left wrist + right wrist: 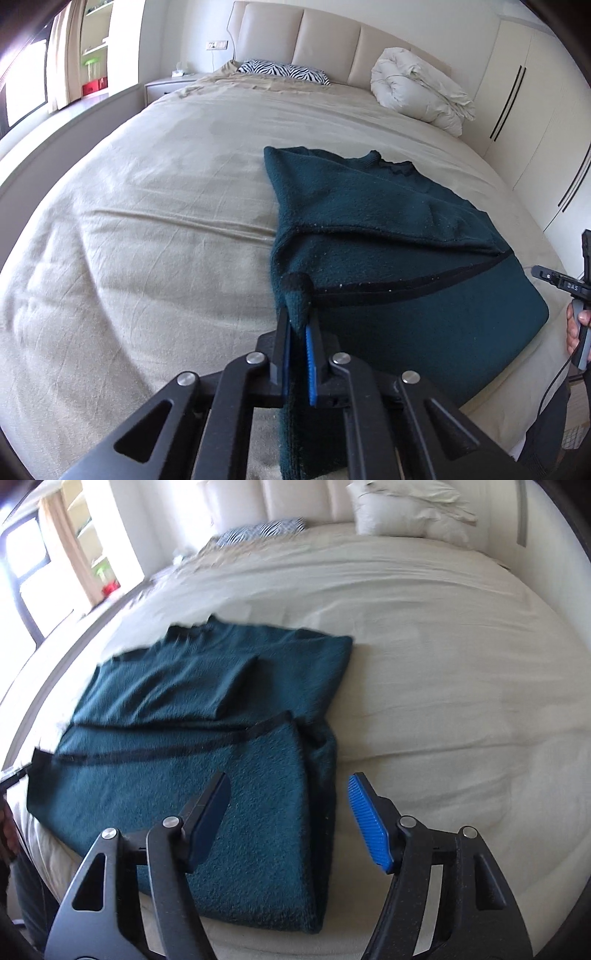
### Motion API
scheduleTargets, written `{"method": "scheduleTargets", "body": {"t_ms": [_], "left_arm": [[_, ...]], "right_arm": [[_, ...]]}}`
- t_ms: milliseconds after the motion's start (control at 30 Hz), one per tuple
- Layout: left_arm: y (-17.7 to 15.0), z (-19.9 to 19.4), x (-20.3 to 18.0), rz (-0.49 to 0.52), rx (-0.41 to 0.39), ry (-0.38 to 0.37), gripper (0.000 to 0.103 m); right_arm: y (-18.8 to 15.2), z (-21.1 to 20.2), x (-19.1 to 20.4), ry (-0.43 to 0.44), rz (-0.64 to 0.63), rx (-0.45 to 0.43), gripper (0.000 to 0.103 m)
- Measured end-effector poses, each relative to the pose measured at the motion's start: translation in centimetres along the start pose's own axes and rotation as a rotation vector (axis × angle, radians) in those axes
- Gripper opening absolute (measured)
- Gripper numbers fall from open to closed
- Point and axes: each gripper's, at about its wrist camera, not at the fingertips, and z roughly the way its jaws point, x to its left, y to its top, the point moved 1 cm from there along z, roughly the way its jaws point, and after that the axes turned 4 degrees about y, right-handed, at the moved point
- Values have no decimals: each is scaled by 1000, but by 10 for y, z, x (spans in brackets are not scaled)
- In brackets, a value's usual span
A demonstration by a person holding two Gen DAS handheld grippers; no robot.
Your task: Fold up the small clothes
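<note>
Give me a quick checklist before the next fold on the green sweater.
1. Left claw shut on the sweater corner: ok.
2. Right claw gripping its side: not ok, it is open, nothing between the pads.
3. Sweater flat on the bed: not ok, the hem is folded up and the right edge is rumpled.
4. Bed beside the sweater free: ok.
5. Pillow away from the sweater: ok.

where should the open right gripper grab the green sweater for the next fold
Probably the near right corner of the green sweater, approached from the bare sheet side. The folded layers stack into a free edge there, and the right gripper already straddles it, mirroring the left gripper pinching the opposite corner.
</note>
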Motion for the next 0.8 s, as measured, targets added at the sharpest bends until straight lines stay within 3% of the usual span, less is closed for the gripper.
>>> {"method": "scheduleTargets", "body": {"t_ms": [133, 600, 667, 733, 800], "left_arm": [[0, -7, -4, 18, -27, -3, 7], [-2, -11, -6, 38, -50, -5, 7], [-2, -11, -5, 37, -51, -5, 7], [-1, -13, -5, 35, -56, -4, 7], [-1, -14, -5, 34, -62, -4, 7]], "right_arm": [[10, 20, 7, 1, -49, 44, 37], [33, 69, 15, -49, -80, 116, 34], [33, 73, 16, -45, -93, 125, 29], [34, 74, 18, -60, -114, 126, 14], [35, 70, 19, -75, -122, 109, 6]]}}
